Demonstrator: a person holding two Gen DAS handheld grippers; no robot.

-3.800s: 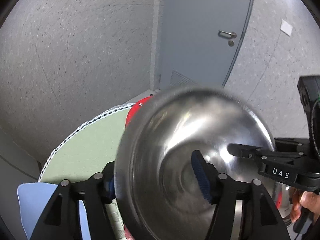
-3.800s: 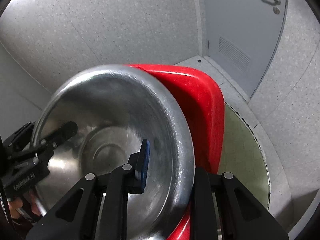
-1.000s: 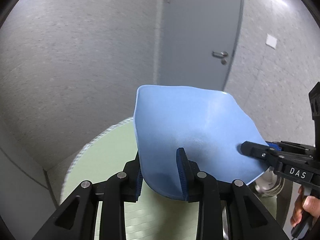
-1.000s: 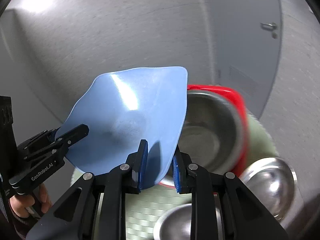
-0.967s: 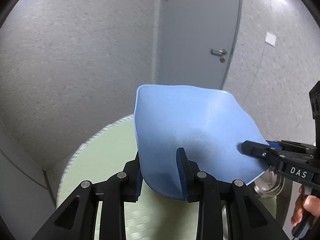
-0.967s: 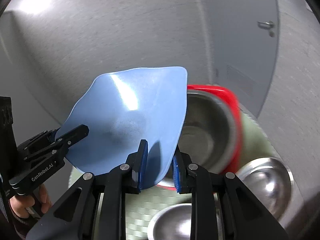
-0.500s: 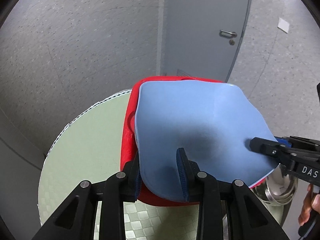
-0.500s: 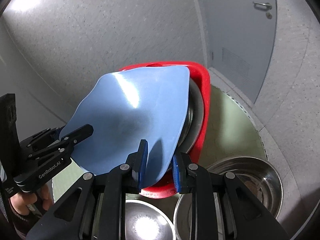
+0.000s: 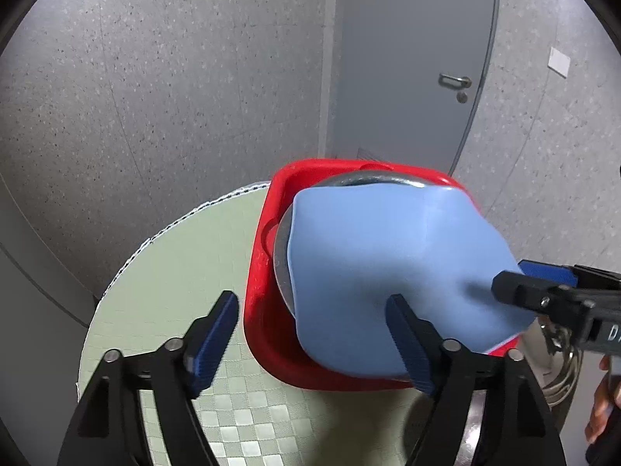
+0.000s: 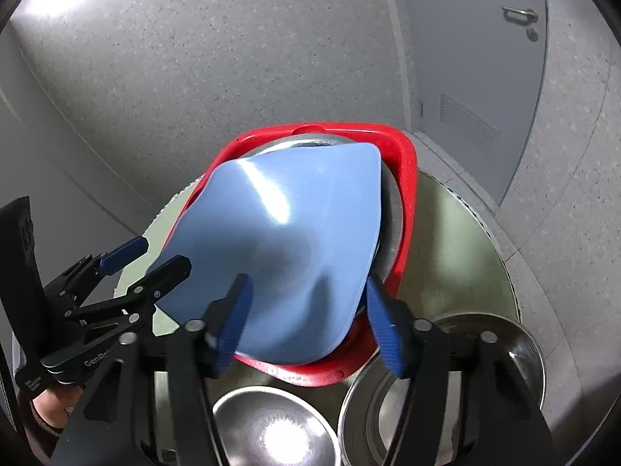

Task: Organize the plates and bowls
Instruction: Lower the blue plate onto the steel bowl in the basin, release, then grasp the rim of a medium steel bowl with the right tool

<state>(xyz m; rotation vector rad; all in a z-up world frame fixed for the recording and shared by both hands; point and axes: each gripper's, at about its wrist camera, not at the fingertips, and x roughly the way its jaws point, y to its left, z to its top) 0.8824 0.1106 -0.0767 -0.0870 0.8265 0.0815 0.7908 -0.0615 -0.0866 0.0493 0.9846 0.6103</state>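
Observation:
A light blue square plate [image 9: 392, 268] lies on a large steel bowl [image 9: 281, 256] inside the red tray [image 9: 258, 295]. It also shows in the right wrist view [image 10: 287, 256], over the steel bowl [image 10: 390, 213] and red tray [image 10: 407, 178]. My left gripper [image 9: 310, 334] is open, its jaws spread on either side of the plate's near edge. My right gripper [image 10: 306, 322] is open too, its jaws apart around the plate's near corner. Neither pad visibly presses the plate.
The round table has a pale green checked cloth [image 9: 174, 272]. Two steel bowls stand near the front, one in the middle [image 10: 271, 427] and one at the right [image 10: 458, 380]. A grey wall and a door [image 9: 407, 58] lie behind.
Both grippers held the blue plate in the air, then lowered it onto the bowl in the red tray. Both have now opened and let go of it.

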